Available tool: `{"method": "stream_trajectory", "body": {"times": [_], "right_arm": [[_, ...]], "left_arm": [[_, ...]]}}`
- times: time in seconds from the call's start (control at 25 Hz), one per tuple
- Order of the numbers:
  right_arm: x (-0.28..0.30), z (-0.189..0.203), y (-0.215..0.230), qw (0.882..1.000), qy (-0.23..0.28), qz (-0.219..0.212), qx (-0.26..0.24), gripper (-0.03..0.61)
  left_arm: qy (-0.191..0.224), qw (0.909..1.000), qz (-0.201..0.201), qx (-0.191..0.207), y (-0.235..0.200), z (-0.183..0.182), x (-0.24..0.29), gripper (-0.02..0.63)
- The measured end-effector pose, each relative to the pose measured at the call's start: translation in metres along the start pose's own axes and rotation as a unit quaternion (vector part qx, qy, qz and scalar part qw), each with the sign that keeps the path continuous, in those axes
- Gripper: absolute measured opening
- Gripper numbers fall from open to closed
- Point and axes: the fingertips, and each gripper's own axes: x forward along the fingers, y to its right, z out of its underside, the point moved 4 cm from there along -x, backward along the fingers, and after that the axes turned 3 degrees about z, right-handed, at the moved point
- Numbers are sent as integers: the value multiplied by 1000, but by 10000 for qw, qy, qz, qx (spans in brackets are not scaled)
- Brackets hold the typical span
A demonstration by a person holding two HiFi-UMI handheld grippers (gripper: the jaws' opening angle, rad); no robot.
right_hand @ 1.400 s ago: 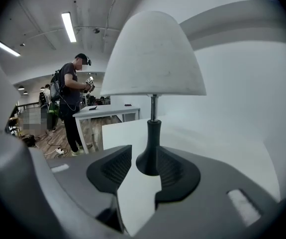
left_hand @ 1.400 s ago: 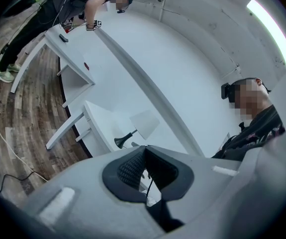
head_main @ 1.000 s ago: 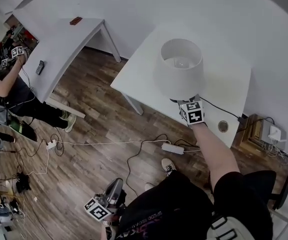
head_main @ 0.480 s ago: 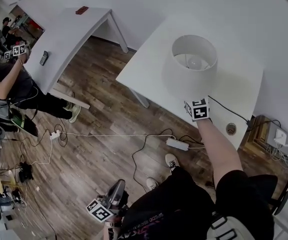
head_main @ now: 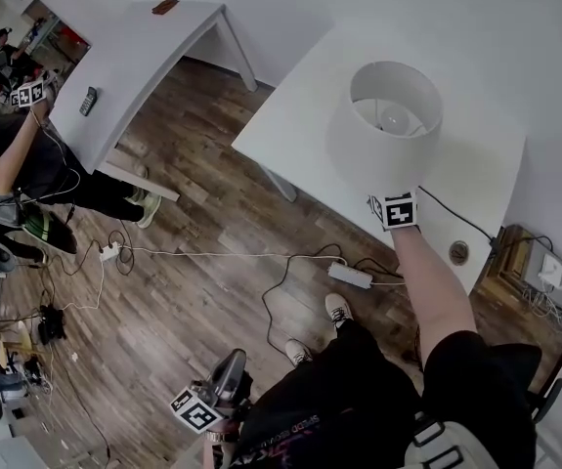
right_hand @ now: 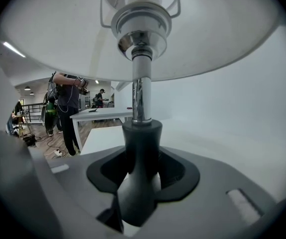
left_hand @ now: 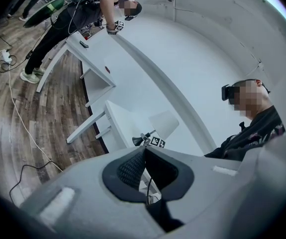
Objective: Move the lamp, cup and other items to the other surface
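Note:
A lamp with a white shade [head_main: 386, 125] stands on the near white table [head_main: 295, 115]. My right gripper [head_main: 390, 193] reaches in under the shade, its marker cube showing. In the right gripper view its jaws have just been closing on the lamp's dark base neck [right_hand: 142, 148], below the chrome stem [right_hand: 140, 96], and grip it. A small round cup [head_main: 458, 252] sits at the table's near right corner. My left gripper [head_main: 228, 367] hangs low by my side over the floor, its tips [left_hand: 145, 151] together with nothing between them.
A second white table [head_main: 134, 57] at the far left carries a remote [head_main: 88, 101] and a small brown item [head_main: 165, 6]. Another person [head_main: 7, 154] works there with grippers. A power strip [head_main: 349, 275] and cables lie on the wood floor.
The lamp and my right gripper have shifted a little to the right across the near table. My left gripper has stayed low by my side.

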Motion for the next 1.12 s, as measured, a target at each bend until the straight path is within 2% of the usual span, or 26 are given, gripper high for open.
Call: {"method": "stream_trajectory", "body": {"times": [0.28,0.52,0.84,1.12], "right_arm": [[-5,2,0,9996,73,267,99,152],[-12,-2,1,9993,231,250,153,150],[-37,-29,13,9973,588,351,267,150],[-65,-46,19,9963,671,484,245,150]], "left_arm": [[13,10000,-72,-18,-5,2,-1,0],[34,9999,-79,-77,-10,2,-1,0],[-62,9998,138,-100,-11,1,10,0],[-193,9990,405,-56,-14,-5,18,0]]}}
